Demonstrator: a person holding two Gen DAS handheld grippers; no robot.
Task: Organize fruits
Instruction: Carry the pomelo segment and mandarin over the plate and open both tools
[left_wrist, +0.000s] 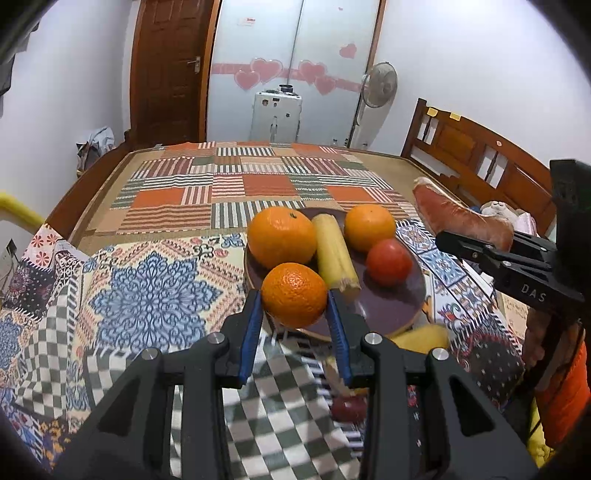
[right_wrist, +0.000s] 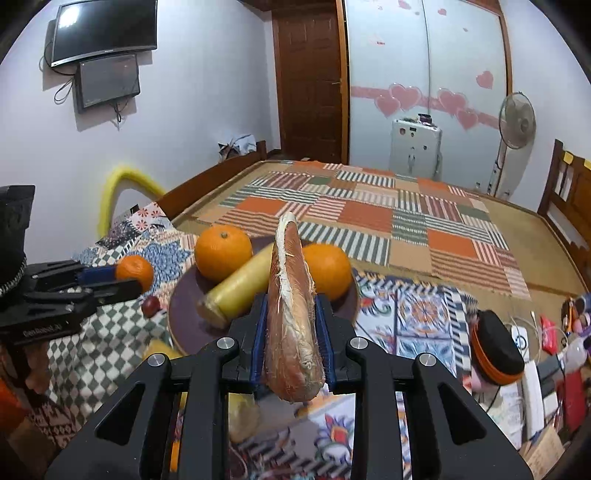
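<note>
My left gripper (left_wrist: 294, 295) is shut on a small orange (left_wrist: 294, 294) just above the near rim of the dark purple plate (left_wrist: 391, 306). The plate holds two larger oranges (left_wrist: 281, 237), a pale yellow cane piece (left_wrist: 335, 255) and a red tomato (left_wrist: 389, 263). My right gripper (right_wrist: 290, 306) is shut on a reddish pomelo wedge (right_wrist: 291, 314) held upright before the plate (right_wrist: 188, 306). The wedge also shows at the right of the left wrist view (left_wrist: 461, 216). The left gripper with its orange shows in the right wrist view (right_wrist: 135, 272).
A yellow fruit (left_wrist: 421, 338) and a small red fruit (left_wrist: 349, 408) lie on the patterned cloth (left_wrist: 155, 295) below the plate. A patchwork mat (left_wrist: 251, 188) covers the bed behind. A wooden headboard (left_wrist: 476, 147) stands right. A black-orange case (right_wrist: 495, 350) lies at right.
</note>
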